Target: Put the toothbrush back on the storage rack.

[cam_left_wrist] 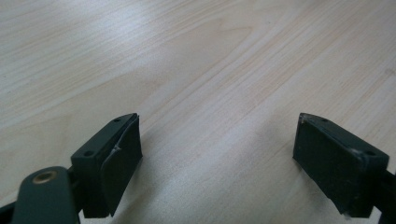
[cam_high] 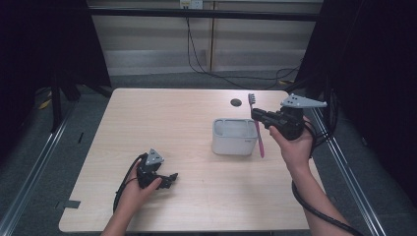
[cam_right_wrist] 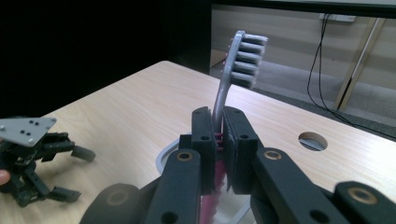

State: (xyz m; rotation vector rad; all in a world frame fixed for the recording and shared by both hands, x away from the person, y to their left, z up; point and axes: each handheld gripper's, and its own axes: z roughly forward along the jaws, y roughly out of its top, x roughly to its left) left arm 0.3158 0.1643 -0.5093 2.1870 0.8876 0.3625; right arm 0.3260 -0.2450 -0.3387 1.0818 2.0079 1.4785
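Note:
A toothbrush (cam_high: 256, 129) with a pink handle and a grey bristled head stands nearly upright, head up, clamped in my right gripper (cam_high: 256, 116) at the table's right side. In the right gripper view the two jaws press on the toothbrush (cam_right_wrist: 237, 56) neck from both sides. The handle hangs down just right of a white rectangular holder (cam_high: 234, 137), whose rim (cam_right_wrist: 164, 156) peeks out behind the jaws. My left gripper (cam_high: 169, 179) rests low on the table at the front left, jaws wide apart. The left gripper (cam_left_wrist: 217, 161) has only bare wood between its pads.
The light wooden table (cam_high: 162, 123) has a round cable hole (cam_high: 236, 103) behind the holder. Its right edge runs close to my right hand. Dark curtains flank the table, and cables hang on the far wall.

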